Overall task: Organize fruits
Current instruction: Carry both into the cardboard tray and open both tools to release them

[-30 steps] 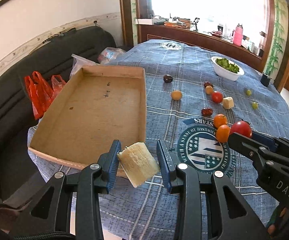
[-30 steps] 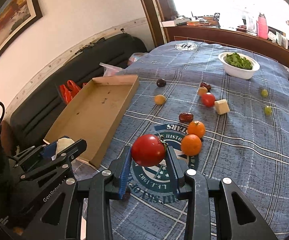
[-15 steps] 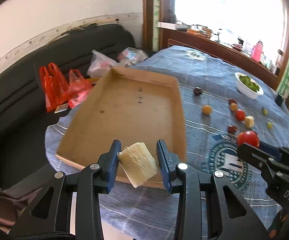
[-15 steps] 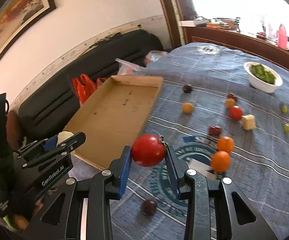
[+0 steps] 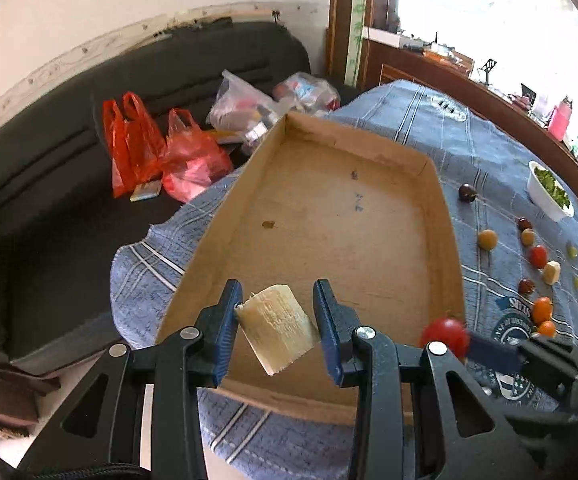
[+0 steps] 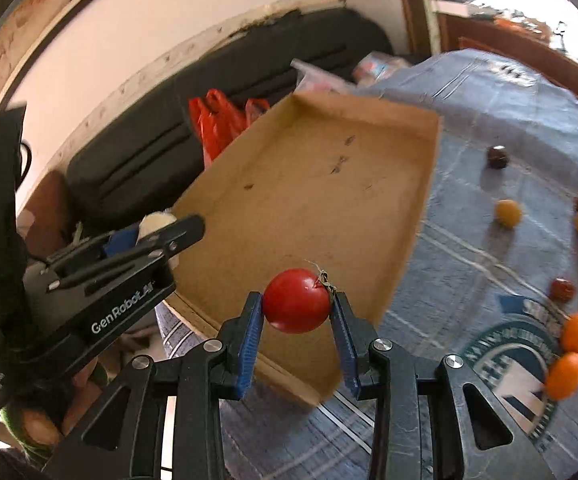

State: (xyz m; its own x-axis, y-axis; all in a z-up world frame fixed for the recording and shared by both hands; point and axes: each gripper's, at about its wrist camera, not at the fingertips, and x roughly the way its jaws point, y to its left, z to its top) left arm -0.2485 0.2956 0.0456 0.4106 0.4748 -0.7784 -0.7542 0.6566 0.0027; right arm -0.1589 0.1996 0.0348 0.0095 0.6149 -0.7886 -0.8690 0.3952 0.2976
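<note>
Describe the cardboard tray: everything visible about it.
The cardboard tray is a shallow, open-topped brown box with low upright walls and folded corners. Its floor is bare apart from small dark marks and a stain. It lies flat on the blue checked tablecloth at the table's edge nearest the dark sofa. Nothing lies in it yet.

Bright blown-out window (image 5: 489, 12) glare, fisheye-bent edges, right view motion-blurred

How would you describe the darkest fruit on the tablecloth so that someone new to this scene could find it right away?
Start at the cardboard tray on the blue checked tablecloth. Just past the tray's far right corner, toward the white bowl, one dark plum lies alone. It is almost black and sits farthest from the camera, apart from the red, orange and yellow fruits scattered nearer.
</note>
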